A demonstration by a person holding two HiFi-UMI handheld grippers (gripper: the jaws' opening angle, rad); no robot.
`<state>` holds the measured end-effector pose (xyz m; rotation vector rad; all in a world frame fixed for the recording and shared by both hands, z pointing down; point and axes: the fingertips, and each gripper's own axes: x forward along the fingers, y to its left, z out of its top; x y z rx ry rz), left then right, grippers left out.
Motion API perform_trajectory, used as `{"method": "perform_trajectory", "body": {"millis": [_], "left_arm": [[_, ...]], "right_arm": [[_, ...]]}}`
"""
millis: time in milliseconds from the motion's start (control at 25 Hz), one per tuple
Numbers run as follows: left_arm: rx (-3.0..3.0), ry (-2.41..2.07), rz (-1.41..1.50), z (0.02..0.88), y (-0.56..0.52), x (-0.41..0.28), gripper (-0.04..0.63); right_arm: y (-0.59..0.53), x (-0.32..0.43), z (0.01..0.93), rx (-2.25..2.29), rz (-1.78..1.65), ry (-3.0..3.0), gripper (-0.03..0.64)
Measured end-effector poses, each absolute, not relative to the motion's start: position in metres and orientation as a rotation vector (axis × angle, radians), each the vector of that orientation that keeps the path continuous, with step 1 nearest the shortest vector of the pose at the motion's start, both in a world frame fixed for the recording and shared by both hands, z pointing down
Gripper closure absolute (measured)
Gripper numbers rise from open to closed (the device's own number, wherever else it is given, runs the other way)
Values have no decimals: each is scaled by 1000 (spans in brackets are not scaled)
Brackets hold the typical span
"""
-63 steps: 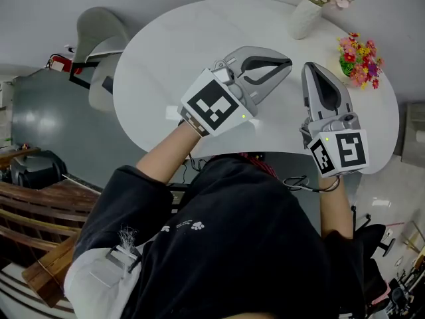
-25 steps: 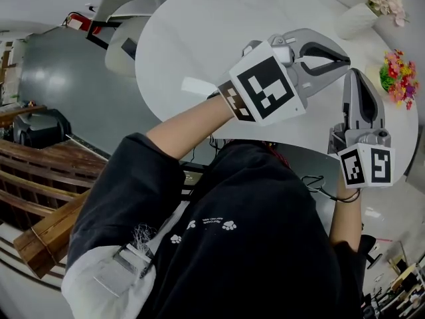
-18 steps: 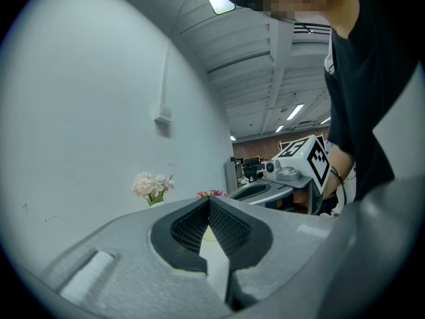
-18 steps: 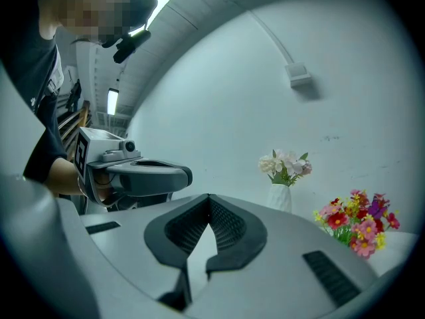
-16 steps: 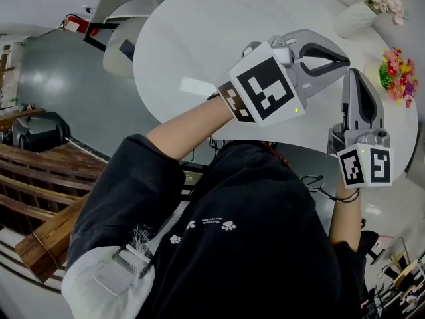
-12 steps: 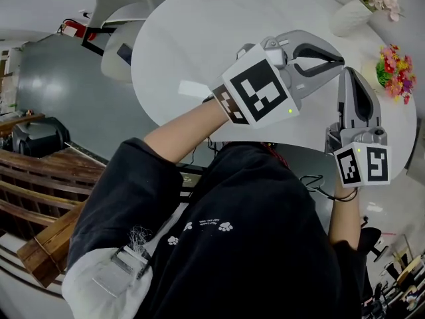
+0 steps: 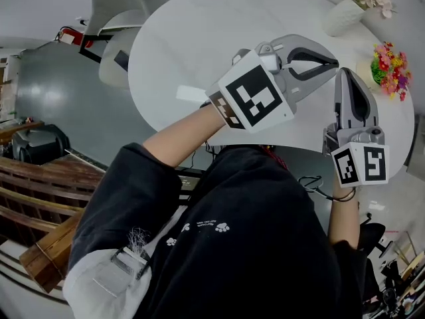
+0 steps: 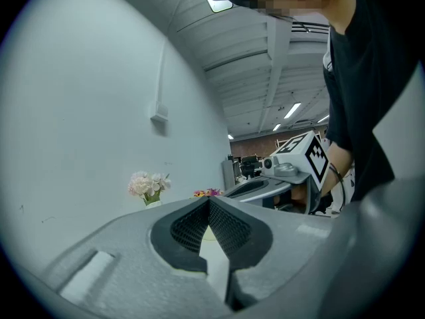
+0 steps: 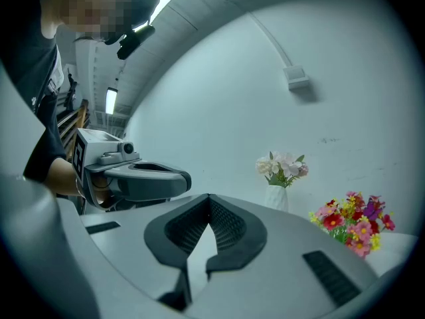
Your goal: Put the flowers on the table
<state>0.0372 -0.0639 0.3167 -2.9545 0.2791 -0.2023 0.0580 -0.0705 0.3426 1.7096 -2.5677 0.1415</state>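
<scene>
Both claws are hovering above the round white worktop [image 7: 192,38], each closed on nothing, with the left claw [image 7: 335,64] tipping just beside the right claw [image 7: 346,72]. The colourful flowers [image 7: 388,68] are sitting at the worktop's far edge, near a white vase of pink blooms [image 7: 344,15]
</scene>
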Motion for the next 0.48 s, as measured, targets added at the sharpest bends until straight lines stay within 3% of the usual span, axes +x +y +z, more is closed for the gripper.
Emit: {"method": "perform_trajectory", "body": {"millis": [480], "left_arm": [[-2952, 266, -207, 317, -58, 47, 597]], "right_arm": [[-70, 67, 339, 1721, 128, -2571, 604]]}}
